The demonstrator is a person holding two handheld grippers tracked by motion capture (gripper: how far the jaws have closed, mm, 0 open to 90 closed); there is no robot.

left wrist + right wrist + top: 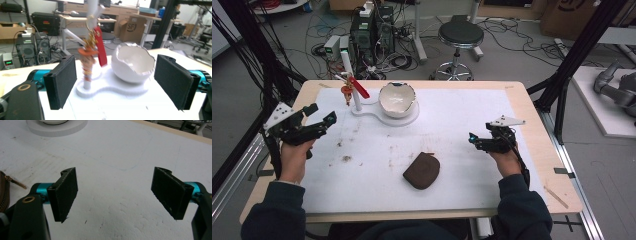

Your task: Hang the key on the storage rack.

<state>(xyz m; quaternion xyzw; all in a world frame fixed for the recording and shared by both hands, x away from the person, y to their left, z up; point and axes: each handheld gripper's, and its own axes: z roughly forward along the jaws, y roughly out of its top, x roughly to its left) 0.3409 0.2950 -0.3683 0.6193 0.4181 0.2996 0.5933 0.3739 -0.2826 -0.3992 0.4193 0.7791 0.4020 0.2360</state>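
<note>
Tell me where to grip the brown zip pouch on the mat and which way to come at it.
Probably best from above, jaws closing across the narrower span of the brown zip pouch. It lies flat on the white mat, so a level approach finds little edge. The right gripper stands open just beyond it, with bare mat between. The metal zip pull looks too thin and loose to hold.

The person wears dark blue long sleeves (pixel 274 212) that end at the wrists. Each hand holds a black tool. The left gripper (pixel 323 116) has a grey three-cornered plate on top with small dark dots on it. The right gripper (pixel 473 138) has a grey plate too, and a black cable trails from it along the arm. Each one has two flat black pads (pixel 62 81) with a rough face, fixed on shiny blue-green rods. A brass ring sits in the black body.
</note>
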